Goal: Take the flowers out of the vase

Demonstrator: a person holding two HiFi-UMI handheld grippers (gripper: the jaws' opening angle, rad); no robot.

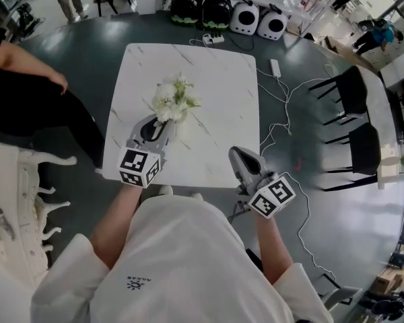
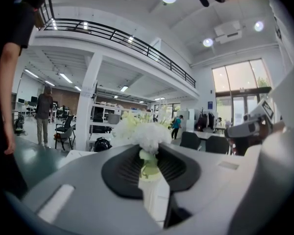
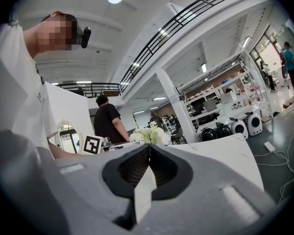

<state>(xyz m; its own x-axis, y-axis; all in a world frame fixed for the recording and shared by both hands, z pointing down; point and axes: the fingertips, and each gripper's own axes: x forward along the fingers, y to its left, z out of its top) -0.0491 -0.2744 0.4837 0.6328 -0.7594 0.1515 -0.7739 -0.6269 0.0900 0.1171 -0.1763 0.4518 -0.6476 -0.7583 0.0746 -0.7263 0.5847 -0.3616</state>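
Left gripper view: left gripper (image 2: 150, 155), nearly closed, pinches the stems (image 2: 149, 168) below the white flowers (image 2: 146, 133), a sound hold since they seem light and crushable; right gripper (image 3: 149, 150) closed, empty.

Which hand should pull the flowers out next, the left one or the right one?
Left. The left gripper has the green stems of the flowers pinched between its jaws. The right gripper is shut and empty near the table edge, away from the flowers.
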